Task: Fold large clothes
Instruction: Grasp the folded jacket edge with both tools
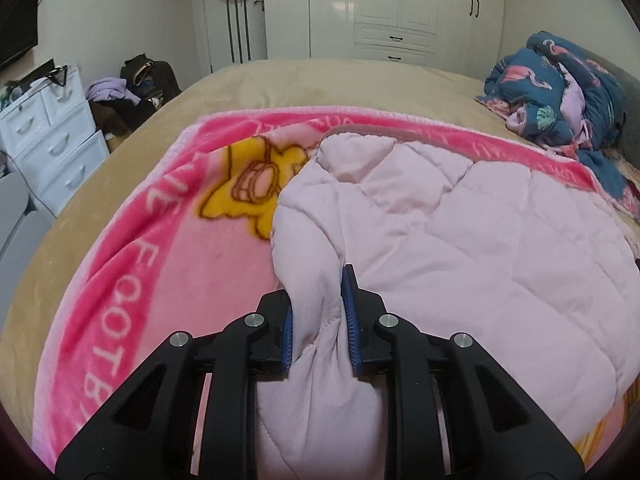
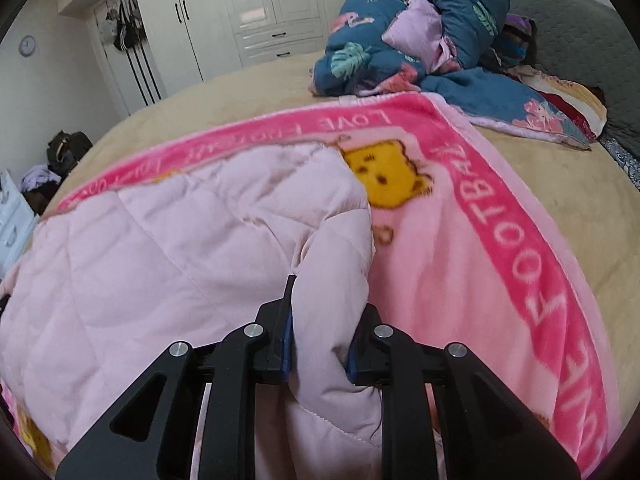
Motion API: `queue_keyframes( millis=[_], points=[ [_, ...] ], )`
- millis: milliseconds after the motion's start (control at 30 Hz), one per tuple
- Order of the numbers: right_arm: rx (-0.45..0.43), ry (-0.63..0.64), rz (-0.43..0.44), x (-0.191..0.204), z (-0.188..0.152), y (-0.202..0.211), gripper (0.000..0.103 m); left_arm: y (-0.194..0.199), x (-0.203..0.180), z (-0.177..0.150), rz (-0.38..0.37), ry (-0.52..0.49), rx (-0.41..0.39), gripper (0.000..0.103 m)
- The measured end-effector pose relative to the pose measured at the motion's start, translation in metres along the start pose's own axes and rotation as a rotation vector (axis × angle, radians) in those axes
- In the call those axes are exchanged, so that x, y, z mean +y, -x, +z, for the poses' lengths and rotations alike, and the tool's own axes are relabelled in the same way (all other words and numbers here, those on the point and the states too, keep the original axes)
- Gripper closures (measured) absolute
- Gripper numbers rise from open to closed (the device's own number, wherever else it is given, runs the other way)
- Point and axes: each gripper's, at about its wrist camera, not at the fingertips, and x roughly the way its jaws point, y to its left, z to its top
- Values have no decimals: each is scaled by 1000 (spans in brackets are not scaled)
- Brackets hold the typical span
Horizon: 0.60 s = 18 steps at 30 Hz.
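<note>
Two grippers are each pinching a bunched edge of one pale pink quilted jacket [image 1: 460,240]. In the left wrist view, the left gripper [image 1: 320,320] is squeezing a thick fold of the padded fabric between its blue-lined fingers [image 1: 351,320], and the rest of the garment is spreading ahead and to the right of it. In the right wrist view, the right gripper [image 2: 322,328] is clamping a similar fold, with the jacket's body lying ahead and to the left. Beneath the jacket, a pink fleece blanket [image 1: 132,264] printed with yellow cartoon figures and white lettering is lying flat on a tan bedspread [image 1: 280,80]. Farther back, near the grey headboard [image 2: 568,12], a crumpled blue floral duvet [image 2: 420,36] is sitting in a heap. White wardrobes [image 1: 392,4] are standing along the far wall.
</note>
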Motion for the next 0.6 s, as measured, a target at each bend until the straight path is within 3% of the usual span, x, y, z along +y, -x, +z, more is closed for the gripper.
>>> queue_keyframes(
  millis=[133,233,300,367,467,533,600],
  points=[
    [9,8,-8,0,-5,2,78,5,4,-3,-1,17,-2,85],
    [11,1,-23,-5,-9,7,59,8,6,-4,8,20,2,79],
    [5,-40,-18,-12,-12,14,34,13,9,-4,8,29,7,77],
    [-6,-74,3,-18,-16,23,25,20,11,-5,4,33,5,73],
    [-13,-79,25,-21,-23,36,20,28,14,-6,14,30,-1,61],
    [-25,-79,38,-21,-27,47,10,36,17,-6,8,41,-5,46],
    [-47,-87,60,-21,-32,61,10,45,20,-7,3,52,-17,37]
  ],
)
